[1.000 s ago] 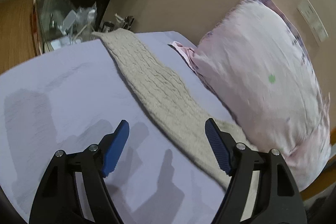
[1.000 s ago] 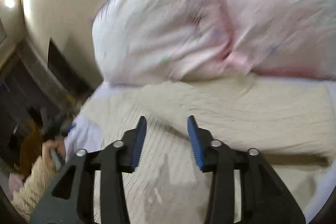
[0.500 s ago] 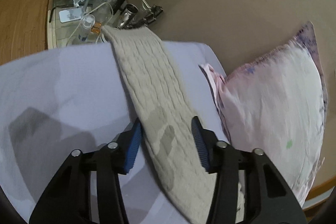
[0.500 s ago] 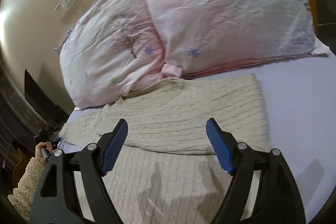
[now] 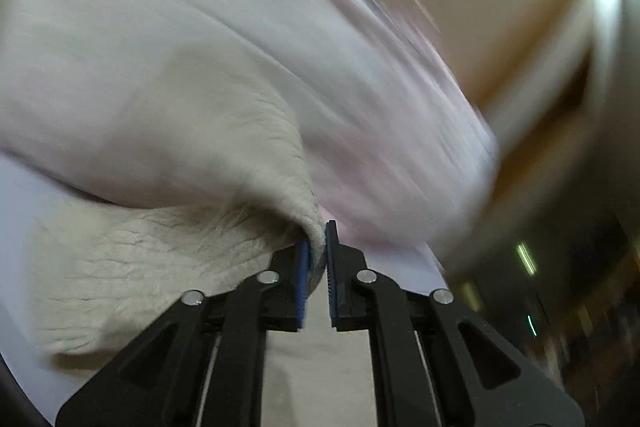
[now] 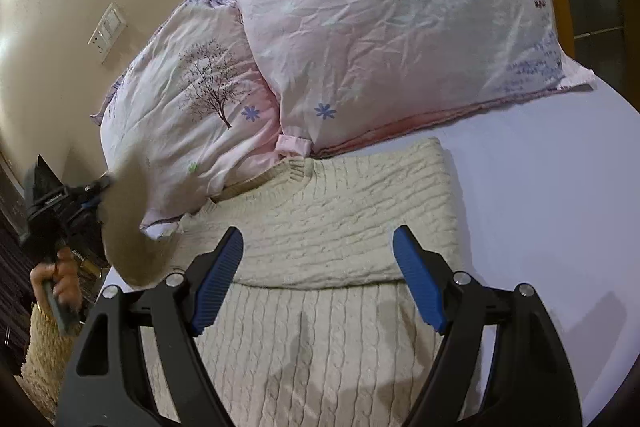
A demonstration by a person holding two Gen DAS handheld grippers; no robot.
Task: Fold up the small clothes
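Left gripper [image 5: 317, 247] clamped nearly shut on a bunched edge of the cream cable-knit sweater [image 5: 160, 259] — knit pinched between the blue pads [image 5: 303, 275], cloth lifted and draped up from the jaws. Left wrist view is heavily motion-blurred; beyond the knit only pale pink smear and tan wall, details unreadable.

Right gripper [image 6: 318, 279] jaws spread wide, holding nothing, hovering over the sweater [image 6: 328, 227]. This view is sharp and shows what the left one cannot: sweater lies flat on the lavender bed sheet [image 6: 560, 207], its right part folded in across the body, ribbed collar toward the head edge of the bed, touching the pillows. Two pink floral-print pillows [image 6: 380, 27] sit at that head edge, one overlapping the other. White wall switch plate [image 6: 107, 31] on the beige wall above.

At the left edge of the bed, right wrist view catches the left gripper [image 6: 92, 193] itself from outside — a hand [image 6: 60, 275] grips its handle, with a blurred cream sleeve raised from it.
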